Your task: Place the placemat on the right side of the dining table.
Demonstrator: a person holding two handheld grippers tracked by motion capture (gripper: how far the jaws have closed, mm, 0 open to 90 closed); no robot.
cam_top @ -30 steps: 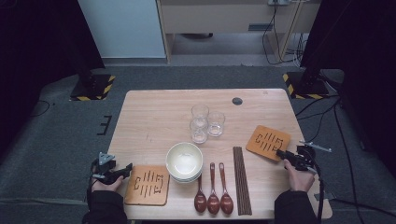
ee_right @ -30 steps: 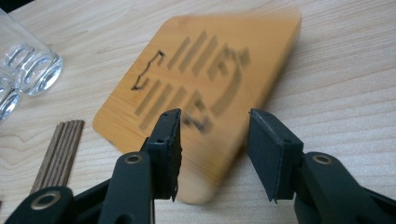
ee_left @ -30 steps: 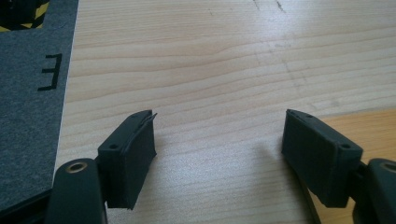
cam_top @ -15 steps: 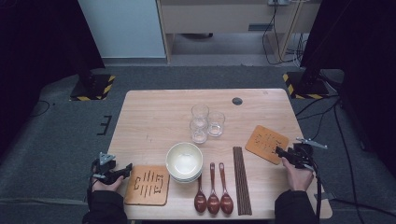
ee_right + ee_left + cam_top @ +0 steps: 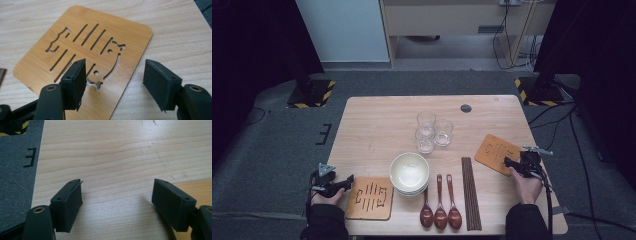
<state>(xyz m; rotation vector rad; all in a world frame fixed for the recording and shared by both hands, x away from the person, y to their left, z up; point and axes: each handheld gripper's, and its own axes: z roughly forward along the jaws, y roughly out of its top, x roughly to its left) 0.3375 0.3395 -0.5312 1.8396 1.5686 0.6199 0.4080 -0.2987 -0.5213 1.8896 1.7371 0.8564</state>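
Observation:
A bamboo trivet [image 5: 497, 151] [image 5: 82, 42] with a cut-out owl lies flat on the right of the wooden table [image 5: 377, 130]. My right gripper [image 5: 508, 162] [image 5: 115, 85] hovers over its near corner. Its jaws have just been opening; they stand apart and press on nothing. A second trivet [image 5: 369, 197] [image 5: 197, 187] lies at the front left. My left gripper [image 5: 349, 180] [image 5: 117, 202] rests just left of it, open, with bare tabletop between its jaws.
Stacked white bowls [image 5: 409, 172] sit front centre, with three dark wooden spoons [image 5: 440, 205] and a bundle of chopsticks [image 5: 470, 192] to their right. Three clear glasses [image 5: 432, 131] stand mid-table. A black round cap [image 5: 466, 108] marks the far edge.
The right gripper has crept slightly left onto the right trivet's near corner. The left hand has not moved.

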